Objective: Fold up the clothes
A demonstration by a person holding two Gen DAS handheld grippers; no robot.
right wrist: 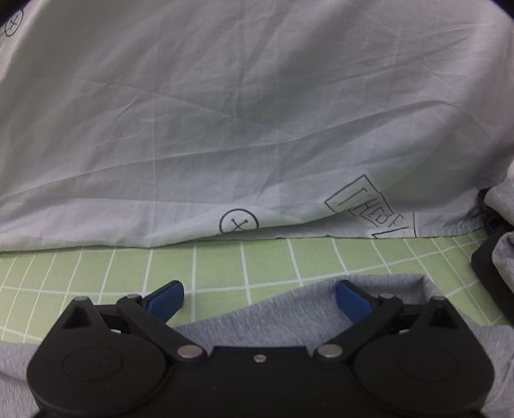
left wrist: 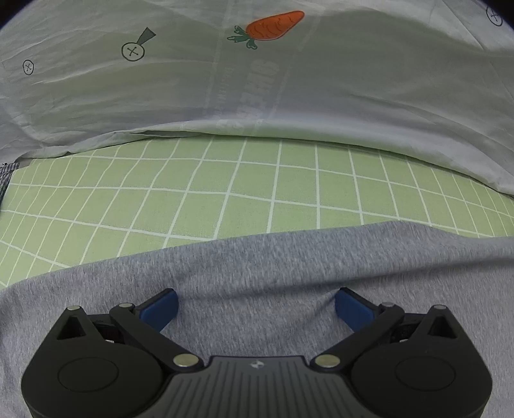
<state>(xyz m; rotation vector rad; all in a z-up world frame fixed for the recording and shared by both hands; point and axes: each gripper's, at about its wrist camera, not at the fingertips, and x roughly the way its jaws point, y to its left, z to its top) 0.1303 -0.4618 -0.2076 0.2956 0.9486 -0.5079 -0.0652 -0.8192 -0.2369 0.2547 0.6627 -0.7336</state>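
Note:
A grey knit garment (left wrist: 289, 267) lies flat on a green checked sheet (left wrist: 225, 186). My left gripper (left wrist: 256, 307) is open just above the garment's middle, its blue pads (left wrist: 160, 308) spread wide with nothing between them. In the right wrist view the same grey garment (right wrist: 289, 308) shows a folded edge near the front. My right gripper (right wrist: 260, 300) is open over that edge, its left pad (right wrist: 167, 299) over the green sheet (right wrist: 225, 263) and its right pad over grey cloth.
A pale printed quilt with a carrot (left wrist: 273, 25) lies bunched along the back of the sheet, also seen in the right wrist view (right wrist: 225, 128). More grey cloth and a dark item (right wrist: 491, 257) sit at the right edge.

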